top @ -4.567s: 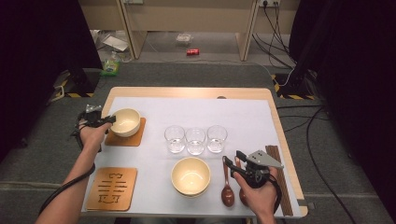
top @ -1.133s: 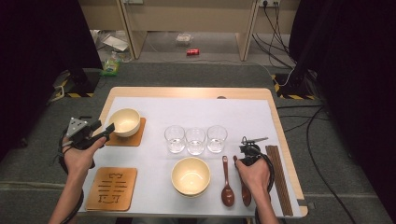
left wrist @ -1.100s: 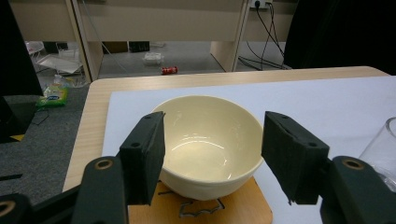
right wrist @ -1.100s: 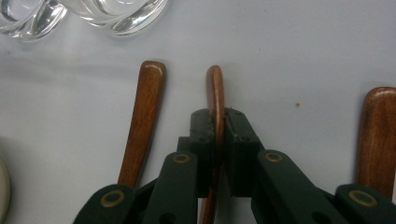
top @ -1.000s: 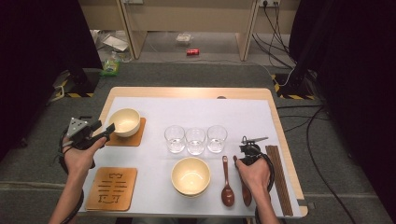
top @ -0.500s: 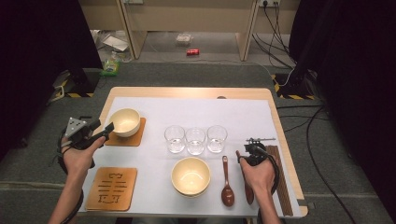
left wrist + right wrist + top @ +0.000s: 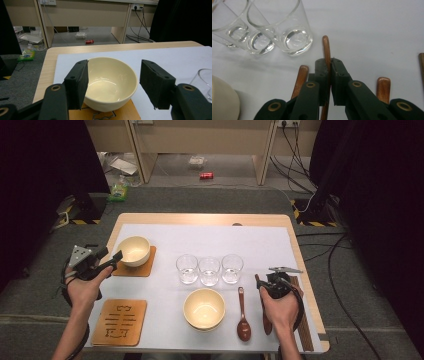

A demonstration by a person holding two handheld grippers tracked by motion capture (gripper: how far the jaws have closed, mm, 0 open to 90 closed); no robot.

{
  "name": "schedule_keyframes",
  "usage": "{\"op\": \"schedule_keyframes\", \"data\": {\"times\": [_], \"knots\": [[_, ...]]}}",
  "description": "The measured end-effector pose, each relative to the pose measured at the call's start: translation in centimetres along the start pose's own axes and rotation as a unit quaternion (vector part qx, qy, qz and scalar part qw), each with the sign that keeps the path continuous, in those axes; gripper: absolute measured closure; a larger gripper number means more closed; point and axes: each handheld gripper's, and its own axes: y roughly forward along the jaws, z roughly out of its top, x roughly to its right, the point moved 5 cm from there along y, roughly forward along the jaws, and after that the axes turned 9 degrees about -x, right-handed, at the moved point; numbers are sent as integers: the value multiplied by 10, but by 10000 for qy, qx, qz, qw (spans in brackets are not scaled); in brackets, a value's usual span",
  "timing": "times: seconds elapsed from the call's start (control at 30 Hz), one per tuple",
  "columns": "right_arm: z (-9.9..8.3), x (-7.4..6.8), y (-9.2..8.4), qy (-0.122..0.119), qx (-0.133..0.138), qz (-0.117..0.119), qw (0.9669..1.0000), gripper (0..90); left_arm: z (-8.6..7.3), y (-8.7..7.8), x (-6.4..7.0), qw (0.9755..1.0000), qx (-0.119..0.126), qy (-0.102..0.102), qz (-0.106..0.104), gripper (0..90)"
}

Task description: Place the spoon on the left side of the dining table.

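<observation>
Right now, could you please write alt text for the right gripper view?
The right gripper is shut on a thin wooden spoon handle above a white table cover. Three empty glasses stand upper left.

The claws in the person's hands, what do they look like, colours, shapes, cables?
Both are black. The left claw has two thick rectangular jaw pads with small screw holes, on arms with brass-coloured rivets. In the high view it carries a grey three-cornered plate on top, and a black cable loops by the wrist. The right claw has the same black arms and brass rivets. Both forearms are bare, with no sleeves.
</observation>
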Motion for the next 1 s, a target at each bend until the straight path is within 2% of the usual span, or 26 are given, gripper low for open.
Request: {"op": "schedule_keyframes", "data": {"times": [0.03, 0.2, 0.23, 0.6, 0.7, 0.73, 1.0], "knots": [[2, -1, -3, -59, 139, 2, 9999, 848, 0, 0, 1, 10000, 5, 10, -1, 395], [4, -3, -9, -108, 357, 43, 9993, 848, 1, -1, 2, 10000, 17, 31, -9, 394], [6, -4, -11, -199, 473, 45, 9987, 848, 1, -1, 2, 10000, 22, 30, -10, 394], [11, -8, -19, -399, 964, 81, 9945, 847, 2, -4, 3, 10000, 25, 41, -13, 394], [14, -10, -24, -494, 1219, 77, 9913, 847, 2, -4, 5, 10000, 39, 40, -36, 393], [14, -10, -24, -494, 1219, 77, 9913, 847, 2, -4, 5, 10000, 39, 40, -36, 395], [19, -14, -33, -661, 1662, 34, 9839, 847, 3, -5, 9, 9999, 50, 87, -71, 397]]}}
